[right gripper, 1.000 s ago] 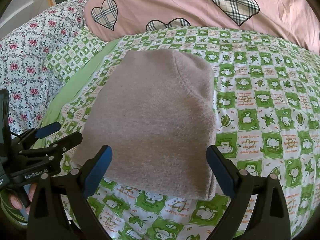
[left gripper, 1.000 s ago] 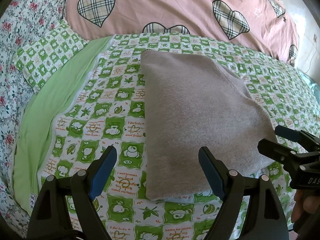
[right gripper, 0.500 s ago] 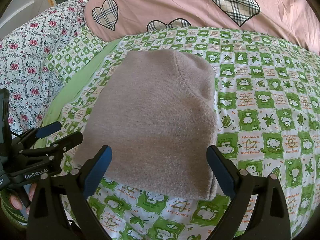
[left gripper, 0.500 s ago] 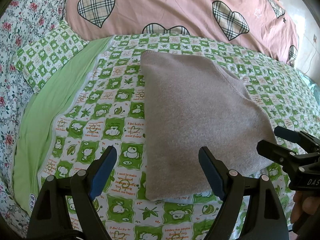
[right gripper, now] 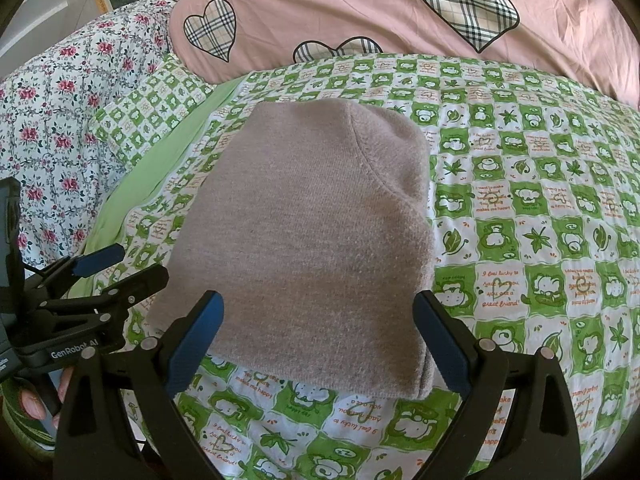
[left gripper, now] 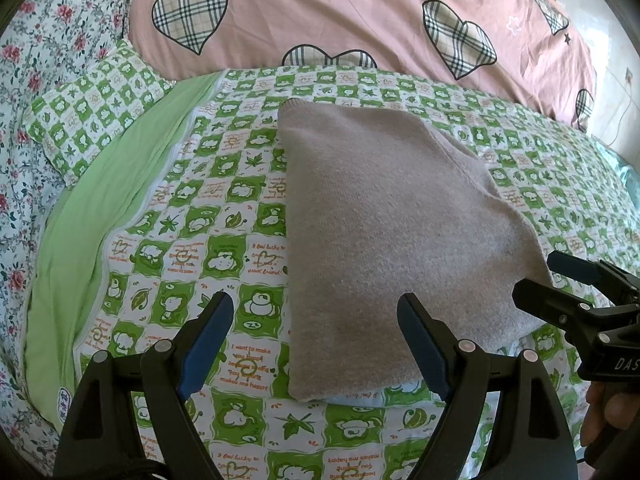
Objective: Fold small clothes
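Observation:
A folded grey-brown knit garment [left gripper: 384, 220] lies flat on the green-and-white checked bedspread [left gripper: 224, 220]; it also shows in the right wrist view [right gripper: 312, 232]. My left gripper [left gripper: 316, 340] is open and empty, just short of the garment's near left corner. My right gripper [right gripper: 318, 340] is open and empty, its jaws standing either side of the garment's near edge. Each gripper shows in the other's view: the right gripper [left gripper: 560, 284] by the garment's right corner, the left gripper [right gripper: 120, 268] by its left corner.
A pink duvet with plaid hearts [left gripper: 360, 16] lies across the back of the bed. A floral quilt [left gripper: 44, 56] and a checked pillow [left gripper: 96, 112] are at the left. A plain green sheet strip [left gripper: 120, 200] runs along the bedspread's left side.

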`<action>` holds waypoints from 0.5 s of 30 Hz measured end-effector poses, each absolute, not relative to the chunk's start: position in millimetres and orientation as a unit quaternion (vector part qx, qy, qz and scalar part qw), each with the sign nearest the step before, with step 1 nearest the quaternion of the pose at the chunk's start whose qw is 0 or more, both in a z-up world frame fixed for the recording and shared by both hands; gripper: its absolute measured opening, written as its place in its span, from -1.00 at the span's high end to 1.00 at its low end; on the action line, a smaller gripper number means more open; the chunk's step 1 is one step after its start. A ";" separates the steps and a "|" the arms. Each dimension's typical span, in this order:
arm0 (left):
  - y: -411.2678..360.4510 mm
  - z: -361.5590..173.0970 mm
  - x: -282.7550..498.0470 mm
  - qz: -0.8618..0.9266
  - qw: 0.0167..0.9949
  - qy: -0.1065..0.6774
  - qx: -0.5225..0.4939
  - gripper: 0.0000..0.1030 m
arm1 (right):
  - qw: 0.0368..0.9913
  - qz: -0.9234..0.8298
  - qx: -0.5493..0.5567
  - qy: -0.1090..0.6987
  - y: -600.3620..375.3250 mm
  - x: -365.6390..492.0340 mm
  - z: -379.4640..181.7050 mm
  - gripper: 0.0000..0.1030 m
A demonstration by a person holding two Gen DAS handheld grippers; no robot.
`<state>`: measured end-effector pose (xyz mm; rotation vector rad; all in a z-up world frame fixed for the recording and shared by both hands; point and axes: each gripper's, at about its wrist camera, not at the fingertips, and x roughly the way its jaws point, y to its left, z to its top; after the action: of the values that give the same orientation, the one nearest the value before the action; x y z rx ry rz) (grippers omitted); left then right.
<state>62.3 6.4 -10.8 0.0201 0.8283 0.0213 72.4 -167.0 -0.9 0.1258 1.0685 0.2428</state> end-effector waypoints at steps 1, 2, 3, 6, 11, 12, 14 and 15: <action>6.7 -10.9 62.3 0.010 0.915 0.402 0.010 -0.64 | 0.852 0.116 0.060 0.508 -167.1 72.5 -0.9 -0.86; 6.8 -10.9 62.5 0.010 0.915 0.403 0.010 -0.64 | 0.852 0.115 0.060 0.508 -166.1 72.7 -1.0 -0.86; 6.5 -10.8 62.5 0.010 0.915 0.403 0.009 -0.64 | 0.852 0.115 0.059 0.508 -166.2 72.7 -1.0 -0.86; 6.4 -10.9 62.8 0.009 0.915 0.402 0.011 -0.64 | 0.852 0.116 0.059 0.508 -167.6 72.9 -0.9 -0.86; 6.1 -11.0 62.5 0.009 0.916 0.402 0.011 -0.64 | 0.852 0.116 0.060 0.507 -167.1 73.4 -0.9 -0.86; 6.4 -10.9 62.5 0.008 0.916 0.402 0.010 -0.64 | 0.852 0.116 0.060 0.507 -166.4 72.2 -0.5 -0.86; 6.3 -10.4 62.2 0.009 0.916 0.401 0.010 -0.64 | 0.852 0.116 0.060 0.507 -166.2 72.6 -0.6 -0.86; 6.2 -10.2 62.3 0.009 0.916 0.401 0.010 -0.64 | 0.852 0.116 0.060 0.507 -166.9 72.6 -0.5 -0.86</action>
<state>62.3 6.2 -10.2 0.0209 0.8250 0.0176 72.6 -166.9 -0.5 0.1266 1.0679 0.2449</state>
